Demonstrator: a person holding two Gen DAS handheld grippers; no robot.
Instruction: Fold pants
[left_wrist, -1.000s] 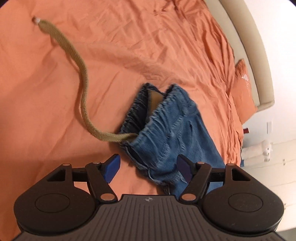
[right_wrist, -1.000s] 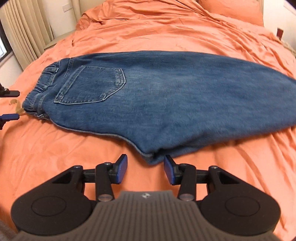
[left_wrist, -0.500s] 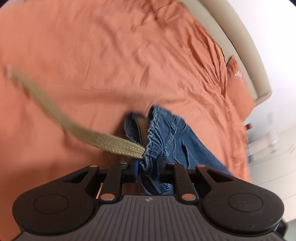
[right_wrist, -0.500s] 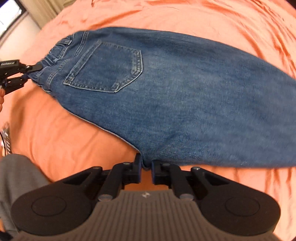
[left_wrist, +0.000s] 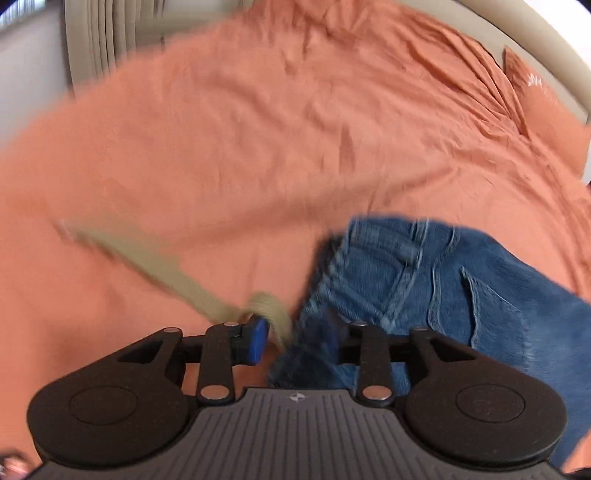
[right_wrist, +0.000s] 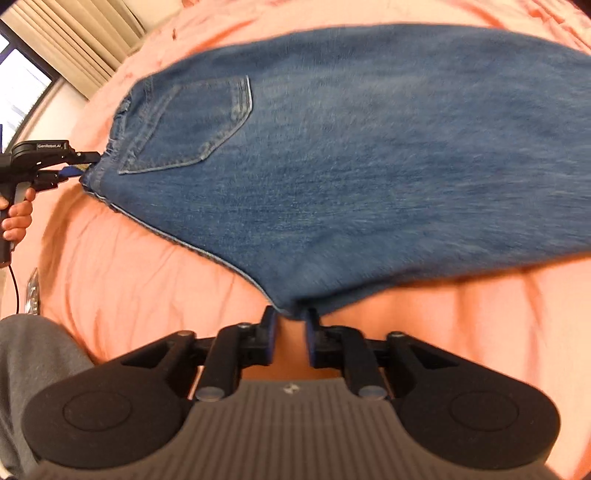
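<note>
Blue jeans (right_wrist: 351, 155) lie folded lengthwise on the orange bed, back pocket (right_wrist: 192, 125) up. In the left wrist view the waistband (left_wrist: 399, 280) sits at the lower right, with a tan drawstring (left_wrist: 166, 273) trailing left. My left gripper (left_wrist: 295, 341) has its jaws apart, the waistband edge lying between them; it also shows in the right wrist view (right_wrist: 79, 168) at the waistband. My right gripper (right_wrist: 290, 328) has its jaws a little apart, with the crotch corner of the jeans hanging just at the fingertips.
The orange bedsheet (left_wrist: 258, 129) spreads all round. A beige headboard (left_wrist: 546, 48) and an orange pillow (left_wrist: 546, 110) are at the right, curtains (right_wrist: 70, 40) and a window at the left. The person's grey-clad leg (right_wrist: 33, 376) is at the lower left.
Both grippers shut on the jeans half a second ago and have since opened. The waistband has shifted right in the left wrist view, and the drawstring has swung.
</note>
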